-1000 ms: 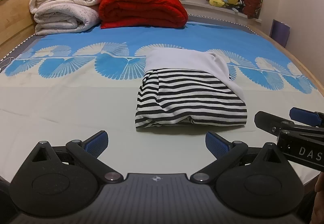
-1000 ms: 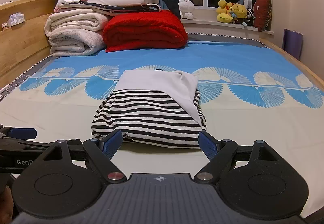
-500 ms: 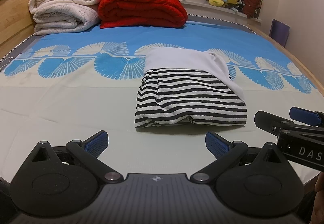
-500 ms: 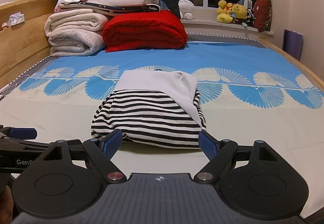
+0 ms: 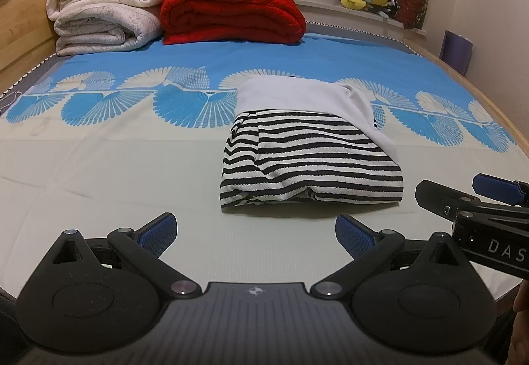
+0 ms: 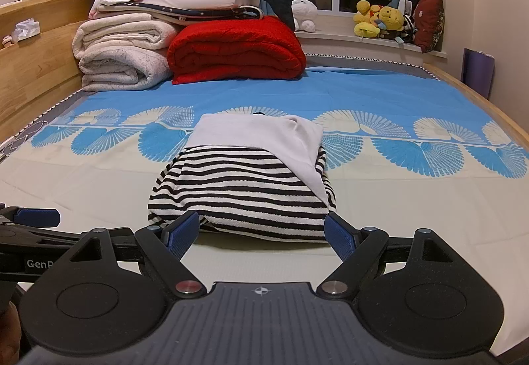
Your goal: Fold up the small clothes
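Striped garment (image 6: 241, 186): folded bundle on bed (image 6: 99, 186), long axis crosswise, white band on far side. Lies just ahead of right gripper (image 6: 261, 233), ahead-right of left gripper (image 5: 254, 233). Both spread wide, empty.

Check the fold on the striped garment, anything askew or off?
Slightly. The striped garment lies folded on the bed sheet, but its white part is not square: it drapes diagonally down the right side. The near left corner bulges and the front edge gapes a little. Both hand-held grippers are open, clear of it.
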The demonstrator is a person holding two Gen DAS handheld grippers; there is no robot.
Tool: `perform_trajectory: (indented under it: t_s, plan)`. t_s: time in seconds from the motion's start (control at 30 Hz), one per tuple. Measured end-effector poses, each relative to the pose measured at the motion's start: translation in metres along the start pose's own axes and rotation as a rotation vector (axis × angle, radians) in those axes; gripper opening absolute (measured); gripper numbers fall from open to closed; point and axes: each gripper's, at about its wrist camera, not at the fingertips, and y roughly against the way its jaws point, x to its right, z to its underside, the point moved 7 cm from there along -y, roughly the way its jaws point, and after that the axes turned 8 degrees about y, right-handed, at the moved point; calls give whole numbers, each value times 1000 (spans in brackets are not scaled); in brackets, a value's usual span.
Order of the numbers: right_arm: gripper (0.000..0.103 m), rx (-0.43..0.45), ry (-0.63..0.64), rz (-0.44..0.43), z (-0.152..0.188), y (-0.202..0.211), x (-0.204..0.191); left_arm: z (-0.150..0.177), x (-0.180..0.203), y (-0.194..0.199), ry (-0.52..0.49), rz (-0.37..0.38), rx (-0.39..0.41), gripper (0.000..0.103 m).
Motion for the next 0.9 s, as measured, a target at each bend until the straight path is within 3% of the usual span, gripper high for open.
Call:
perform_trajectory:
  t_s: [0.9]
  plan:
    - [84, -5, 2, 1, 1, 0, 1, 4, -2, -5, 0, 6, -16, 102]
